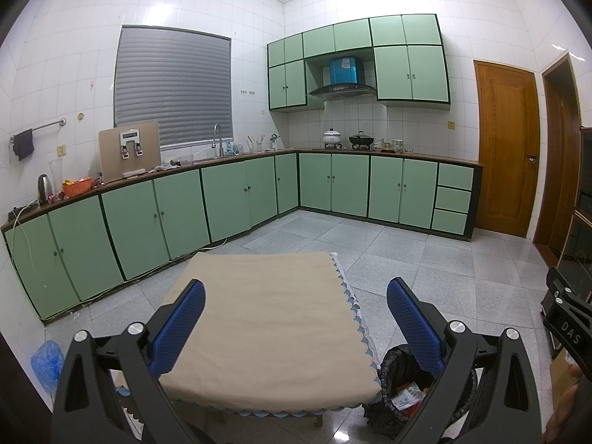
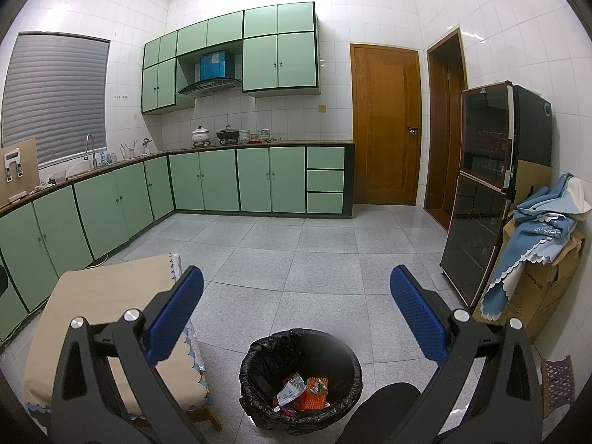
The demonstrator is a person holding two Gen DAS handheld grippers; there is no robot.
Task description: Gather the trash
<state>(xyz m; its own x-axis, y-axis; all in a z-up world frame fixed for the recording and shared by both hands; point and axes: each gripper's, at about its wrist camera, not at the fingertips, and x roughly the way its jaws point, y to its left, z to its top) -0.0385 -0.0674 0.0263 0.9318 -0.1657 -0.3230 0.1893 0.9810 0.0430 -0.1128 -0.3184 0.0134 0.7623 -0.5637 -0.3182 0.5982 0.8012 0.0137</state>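
A bin lined with a black bag stands on the floor to the right of a low table with a beige cloth. Wrappers and orange trash lie in the bin. My right gripper is open and empty, held above and just behind the bin. My left gripper is open and empty over the table, whose top is bare. The bin shows at that view's lower right, partly hidden by the right finger. The right gripper's body shows at the far right edge.
Green cabinets line the left and back walls. A black glass cabinet and a cardboard box with blue cloth stand on the right. A blue bag lies on the floor at the left. Grey tile floor lies beyond.
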